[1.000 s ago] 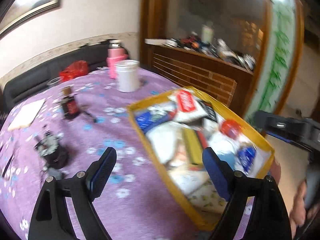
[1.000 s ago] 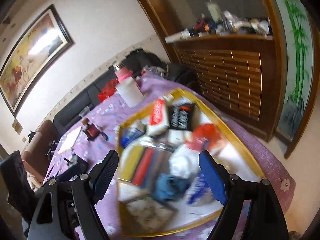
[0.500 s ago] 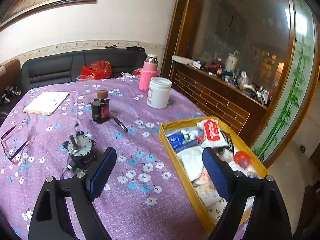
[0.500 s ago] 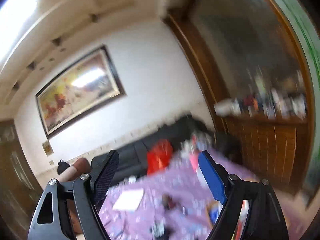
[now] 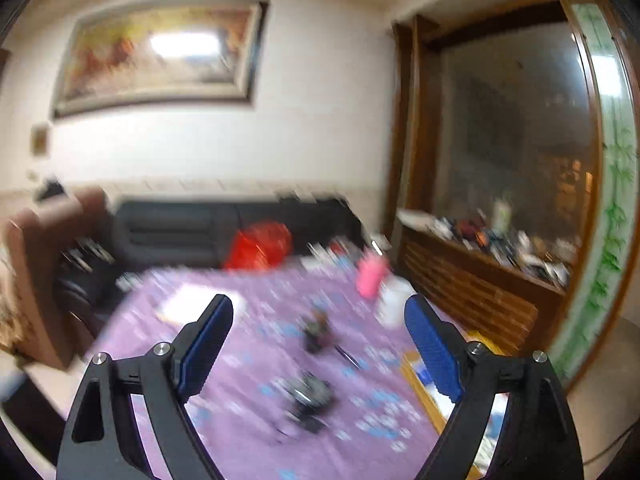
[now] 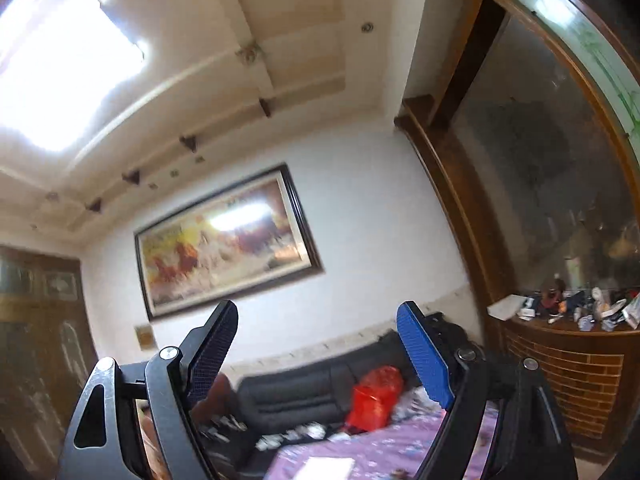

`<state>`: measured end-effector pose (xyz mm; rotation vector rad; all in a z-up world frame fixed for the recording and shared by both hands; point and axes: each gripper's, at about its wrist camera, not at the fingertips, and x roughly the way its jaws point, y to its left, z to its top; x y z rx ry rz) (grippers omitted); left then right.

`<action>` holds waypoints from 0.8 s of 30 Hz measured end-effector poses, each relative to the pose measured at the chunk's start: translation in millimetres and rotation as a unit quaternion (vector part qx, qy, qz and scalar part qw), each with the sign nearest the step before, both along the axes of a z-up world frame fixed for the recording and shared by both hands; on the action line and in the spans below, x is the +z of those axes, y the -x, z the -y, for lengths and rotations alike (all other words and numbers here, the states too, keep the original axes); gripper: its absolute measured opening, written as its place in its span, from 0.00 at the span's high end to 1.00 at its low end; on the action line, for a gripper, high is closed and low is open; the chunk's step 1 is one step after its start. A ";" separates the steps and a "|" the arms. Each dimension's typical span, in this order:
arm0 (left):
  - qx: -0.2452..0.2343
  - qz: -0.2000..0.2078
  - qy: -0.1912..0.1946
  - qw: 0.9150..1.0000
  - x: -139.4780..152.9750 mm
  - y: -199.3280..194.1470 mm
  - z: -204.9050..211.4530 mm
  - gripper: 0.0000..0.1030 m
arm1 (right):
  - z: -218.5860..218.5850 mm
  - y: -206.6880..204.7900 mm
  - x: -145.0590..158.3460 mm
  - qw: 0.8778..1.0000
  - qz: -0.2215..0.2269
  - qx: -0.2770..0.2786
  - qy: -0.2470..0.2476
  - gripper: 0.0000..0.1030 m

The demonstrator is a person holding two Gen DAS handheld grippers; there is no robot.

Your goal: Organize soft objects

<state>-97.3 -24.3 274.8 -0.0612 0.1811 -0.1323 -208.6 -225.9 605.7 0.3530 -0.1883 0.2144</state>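
Purple table [image 5: 248, 360]; both our claws, left gripper [image 5: 319, 344] and right gripper [image 6: 317, 354], gape empty; tray [image 5: 416, 376] packets look light, squashy: pinch mid-body.

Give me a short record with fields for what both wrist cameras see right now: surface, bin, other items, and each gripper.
surface: purple floral tablecloth, blurred
bin: yellow rectangular tray, only its edge in view, at lower right
bottle: pink cylindrical bottle, near the table's far edge
sofa: black leather sofa, red plastic bag on it
left gripper: open, empty
right gripper: open, empty, aimed at the wall
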 end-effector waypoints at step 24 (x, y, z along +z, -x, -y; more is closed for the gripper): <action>-0.192 -0.061 -0.001 0.980 -7.3 64.8 71.3 0.14 | 105.9 50.2 -221.4 0.970 -0.183 -0.052 0.151 0.09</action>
